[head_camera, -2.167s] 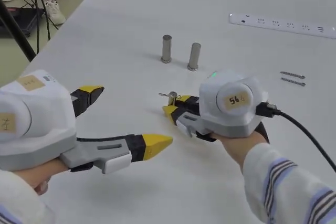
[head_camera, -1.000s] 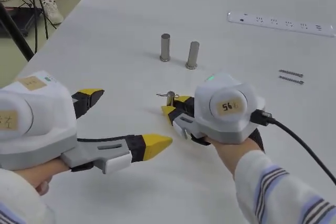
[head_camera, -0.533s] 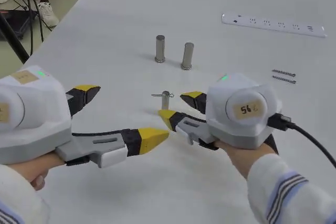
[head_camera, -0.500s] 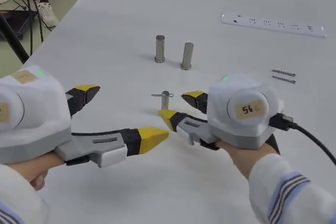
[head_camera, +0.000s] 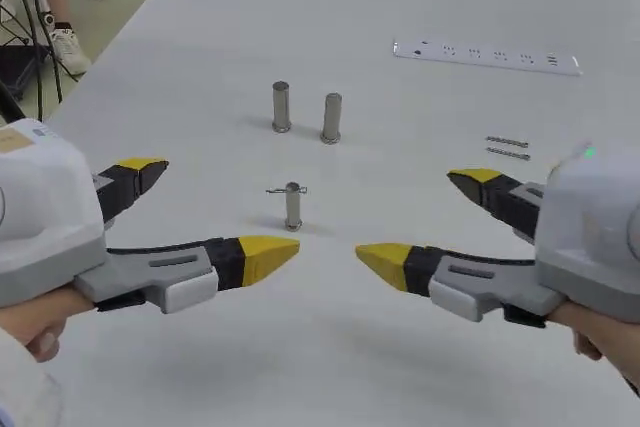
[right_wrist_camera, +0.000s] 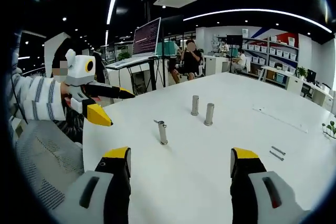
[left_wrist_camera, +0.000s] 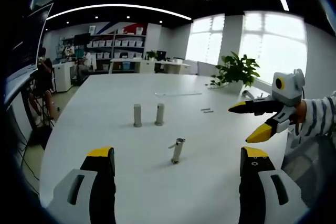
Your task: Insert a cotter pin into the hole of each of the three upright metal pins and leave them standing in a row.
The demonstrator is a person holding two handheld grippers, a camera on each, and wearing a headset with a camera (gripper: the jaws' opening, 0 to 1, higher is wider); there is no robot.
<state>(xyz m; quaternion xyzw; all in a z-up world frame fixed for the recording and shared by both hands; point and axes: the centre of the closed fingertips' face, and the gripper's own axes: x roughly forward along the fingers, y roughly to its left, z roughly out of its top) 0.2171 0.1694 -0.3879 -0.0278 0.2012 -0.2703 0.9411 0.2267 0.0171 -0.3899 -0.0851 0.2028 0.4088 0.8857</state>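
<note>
A short metal pin (head_camera: pixel 292 205) stands upright on the white table (head_camera: pixel 330 347) with a cotter pin through its top. It also appears in the left gripper view (left_wrist_camera: pixel 177 150) and the right gripper view (right_wrist_camera: pixel 163 132). Behind it stand two bare metal pins, one (head_camera: pixel 281 107) to the left and the other (head_camera: pixel 331 117) beside it. Two loose cotter pins (head_camera: pixel 507 147) lie to the right. My left gripper (head_camera: pixel 205 212) is open, left of the near pin. My right gripper (head_camera: pixel 430 217) is open to its right. Neither gripper touches anything.
A white power strip (head_camera: pixel 485 57) lies at the far right of the table. The table's left edge (head_camera: pixel 120 37) drops to the floor, where a person's foot (head_camera: pixel 65 47) and cables show. People sit at desks (right_wrist_camera: pixel 189 59) far behind.
My right gripper opened, let go of the near pin and drew back to the right. That pin now stands alone with its cotter pin in. The left gripper has barely moved.
</note>
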